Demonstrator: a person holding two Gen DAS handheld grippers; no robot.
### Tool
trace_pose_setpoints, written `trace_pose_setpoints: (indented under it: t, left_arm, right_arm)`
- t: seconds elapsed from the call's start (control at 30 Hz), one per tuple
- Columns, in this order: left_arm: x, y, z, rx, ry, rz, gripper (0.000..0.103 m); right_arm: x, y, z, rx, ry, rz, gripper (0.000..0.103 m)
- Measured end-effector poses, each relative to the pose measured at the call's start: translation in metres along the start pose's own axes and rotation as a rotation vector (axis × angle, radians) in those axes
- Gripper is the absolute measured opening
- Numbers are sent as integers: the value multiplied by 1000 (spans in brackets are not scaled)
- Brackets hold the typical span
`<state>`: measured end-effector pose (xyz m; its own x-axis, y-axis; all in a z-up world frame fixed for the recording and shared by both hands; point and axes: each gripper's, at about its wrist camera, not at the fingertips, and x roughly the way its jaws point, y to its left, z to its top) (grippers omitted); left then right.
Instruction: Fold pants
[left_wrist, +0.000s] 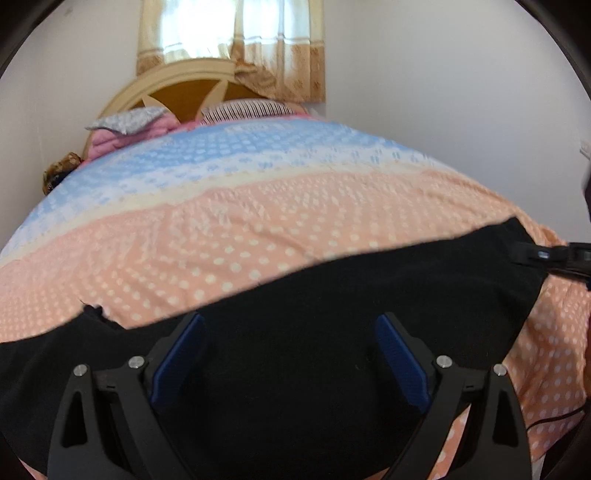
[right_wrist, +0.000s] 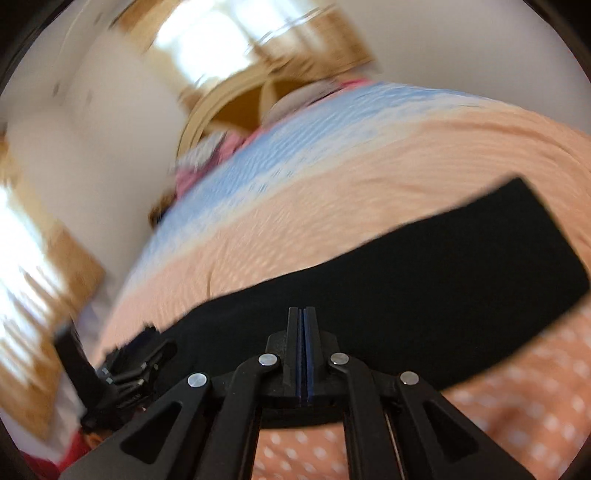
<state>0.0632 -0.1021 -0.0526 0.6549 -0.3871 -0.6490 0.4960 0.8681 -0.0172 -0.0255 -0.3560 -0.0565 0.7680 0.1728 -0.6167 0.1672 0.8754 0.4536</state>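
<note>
Black pants lie flat in a long band across the near part of the bed. My left gripper hangs open just above them, its blue pads wide apart with nothing between them. My right gripper is shut, pads pressed together, its tip over the pants near their front edge. That view is blurred and I see no fabric pinched between the pads. In the left wrist view the right gripper reaches in from the right at the pants' right end. The left gripper shows at the lower left of the right wrist view.
The bedspread is peach with white dots near me and blue farther back. Pillows and a pink cover are piled at the wooden headboard. A curtained window is behind it, with white walls on both sides.
</note>
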Motion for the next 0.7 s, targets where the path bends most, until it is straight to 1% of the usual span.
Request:
trace_pose_setpoints:
  t: [0.03,0.1,0.13,0.17,0.2,0.23,0.27,0.33,0.37,0.4,0.43,0.5,0.53,0.57,0.63,0.67,0.7]
  left_arm:
    - [2,-4,-4,23,11,5,96]
    - [4,-9,-16,66,35,7,96]
    - [4,-11,-24,77,55,-6,96]
    - [4,-12,-30,82,70,-15,96]
    - [0,-12,-35,79,61,-23,96]
    - [-5,-12,-40,83,53,-29,96]
    - [-9,-13,-44,104,51,-36,96]
    - [-16,-14,-47,139,42,-41,96]
    - [-18,-15,-46,147,42,-43,96]
    - [-20,-15,-44,155,41,-46,95]
    - [-22,-15,-41,152,37,-51,95]
    - [-27,-11,-31,113,10,-73,95]
    - [-29,-9,-25,89,-11,-88,95]
    - [-30,-8,-18,65,-38,-94,96]
    - [-25,-11,-6,46,-70,-73,96]
    - [-19,-15,1,44,-81,-48,96]
    - [-14,-17,4,42,-77,-31,96]
  right_arm:
    - [19,16,0,-66,48,-20,2]
    - [42,34,-7,-141,114,-14,2]
    - [56,41,-19,-184,194,-17,2]
    - [63,40,-31,-204,250,-32,2]
    - [61,38,-42,-217,245,-32,2]
    - [53,33,-50,-215,227,-19,2]
    - [46,24,-56,-177,255,-1,1]
    - [34,3,-63,-61,285,50,1]
    - [29,-6,-65,-9,284,74,1]
    - [27,-11,-67,13,284,82,1]
    - [24,-12,-67,15,283,79,1]
    - [23,3,-58,-46,249,25,1]
    - [16,10,-50,-87,186,19,2]
    - [17,18,-45,-101,137,28,2]
    - [13,23,-31,-112,38,26,2]
    - [16,22,-24,-113,5,4,2]
    - [24,20,-20,-111,-1,-27,2]
